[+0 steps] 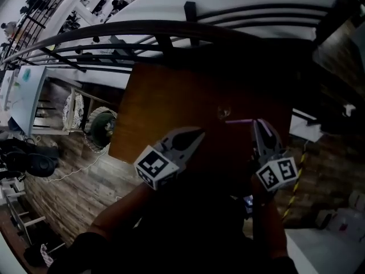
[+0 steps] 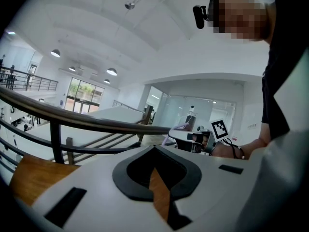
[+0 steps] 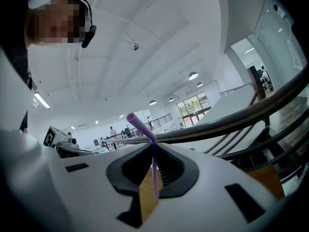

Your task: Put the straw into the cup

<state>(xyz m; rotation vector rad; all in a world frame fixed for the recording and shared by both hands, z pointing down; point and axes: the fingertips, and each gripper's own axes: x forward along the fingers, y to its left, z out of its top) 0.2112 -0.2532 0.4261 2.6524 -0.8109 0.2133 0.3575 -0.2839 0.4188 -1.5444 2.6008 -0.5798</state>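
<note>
The head view is dim. A small clear cup point(image 1: 223, 112) stands on the brown wooden table point(image 1: 165, 101). My right gripper point(image 1: 258, 123) is just right of the cup, shut on a purple straw point(image 1: 239, 120) that sticks out leftwards below the cup. In the right gripper view the straw point(image 3: 154, 170) runs up between the closed jaws of the right gripper point(image 3: 153, 146) and bends left at its top. My left gripper point(image 1: 199, 136) hovers over the table's near side, left of and below the cup. It is shut, and the left gripper point(image 2: 154, 149) holds nothing.
A dark curved railing point(image 1: 142, 30) runs behind the table's far edge. Left of the table on the wooden floor are a round basket point(image 1: 101, 127) and cables. The right gripper with its marker cube point(image 2: 219, 128) shows in the left gripper view.
</note>
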